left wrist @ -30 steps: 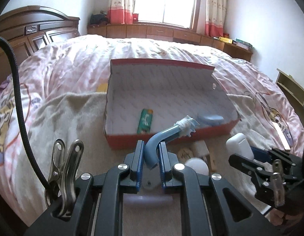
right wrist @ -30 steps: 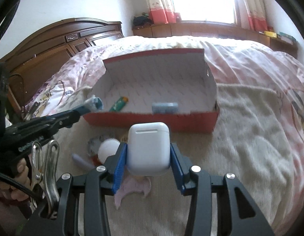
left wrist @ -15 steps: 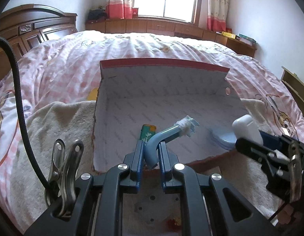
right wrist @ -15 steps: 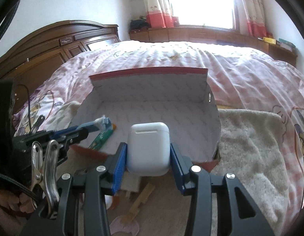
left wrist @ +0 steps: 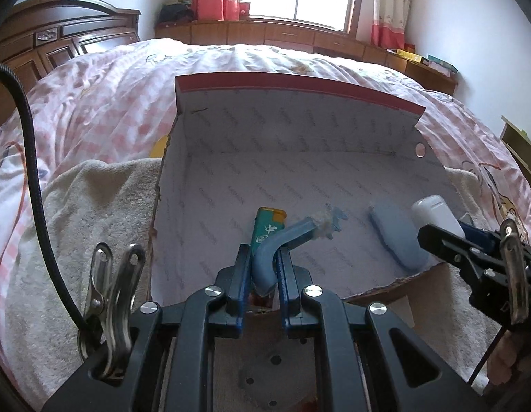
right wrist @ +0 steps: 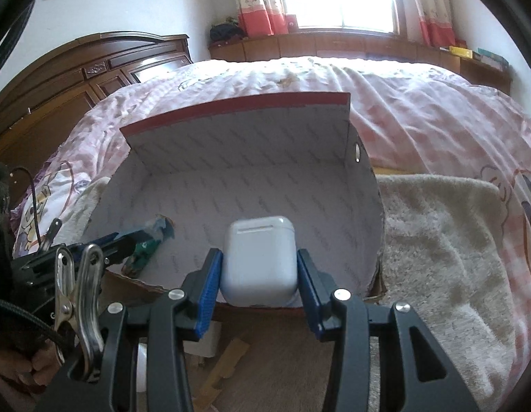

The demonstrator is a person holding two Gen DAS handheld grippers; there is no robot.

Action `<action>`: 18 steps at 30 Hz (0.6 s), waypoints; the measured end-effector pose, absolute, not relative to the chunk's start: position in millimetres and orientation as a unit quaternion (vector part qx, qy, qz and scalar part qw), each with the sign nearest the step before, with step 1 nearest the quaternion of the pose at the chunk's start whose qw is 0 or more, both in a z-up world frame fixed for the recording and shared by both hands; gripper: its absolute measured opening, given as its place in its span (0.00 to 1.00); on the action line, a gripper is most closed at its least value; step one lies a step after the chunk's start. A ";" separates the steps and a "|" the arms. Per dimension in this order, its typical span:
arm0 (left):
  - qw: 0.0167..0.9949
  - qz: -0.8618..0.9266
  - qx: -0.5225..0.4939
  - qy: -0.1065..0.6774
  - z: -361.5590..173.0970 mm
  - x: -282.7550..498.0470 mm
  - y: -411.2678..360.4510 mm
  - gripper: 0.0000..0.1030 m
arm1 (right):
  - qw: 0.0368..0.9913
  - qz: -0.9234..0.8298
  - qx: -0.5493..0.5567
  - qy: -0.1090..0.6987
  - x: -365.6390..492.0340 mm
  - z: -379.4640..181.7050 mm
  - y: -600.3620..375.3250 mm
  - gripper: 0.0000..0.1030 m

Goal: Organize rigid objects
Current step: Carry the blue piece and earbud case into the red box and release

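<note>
A red cardboard box [left wrist: 299,86] with a white patterned inside lies open on the bed, seen again as the box [right wrist: 238,106] in the right wrist view. My left gripper [left wrist: 263,264] is shut on a bent blue razor [left wrist: 292,237] held over the box's near edge. My right gripper [right wrist: 258,271] is shut on a white earbud case [right wrist: 258,257], also above the front rim; the case [left wrist: 435,213] shows at the right of the left wrist view. Inside the box lie a green lighter [left wrist: 267,226] and a pale blue flat case [left wrist: 397,237].
A cream towel [right wrist: 447,240] covers the pink checked quilt [left wrist: 104,103] around the box. Small loose items, a wooden clip [right wrist: 224,367] among them, lie below the right gripper in front of the box. A dark wooden headboard [right wrist: 93,72] stands at the left.
Both grippers have moved forward toward the box, from above the loose items in front of it to over its front rim. The razor and the earbud case stay gripped.
</note>
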State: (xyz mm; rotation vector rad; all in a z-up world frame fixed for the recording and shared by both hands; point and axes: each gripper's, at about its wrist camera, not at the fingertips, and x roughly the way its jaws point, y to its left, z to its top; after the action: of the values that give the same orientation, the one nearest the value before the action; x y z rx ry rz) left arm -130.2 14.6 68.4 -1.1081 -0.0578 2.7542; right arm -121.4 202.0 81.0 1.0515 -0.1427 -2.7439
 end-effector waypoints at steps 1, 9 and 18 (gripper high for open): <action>0.084 0.925 -0.371 -0.020 68.0 -130.5 14.5 0.15 | 0.098 -0.928 0.356 -0.048 -122.2 79.7 202.0 0.44; 0.070 0.927 -0.368 -0.017 66.7 -128.8 15.2 0.25 | 0.099 -0.931 0.347 -0.051 -118.1 77.9 201.4 0.46; 0.067 0.927 -0.368 -0.022 70.7 -124.0 10.7 0.26 | 0.102 -0.934 0.335 -0.065 -109.5 81.6 203.3 0.53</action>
State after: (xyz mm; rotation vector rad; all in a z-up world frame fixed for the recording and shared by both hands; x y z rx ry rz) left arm -124.0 10.7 70.8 -1.1080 -0.0675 2.7946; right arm -109.5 203.3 81.6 0.9905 -0.1927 -2.7588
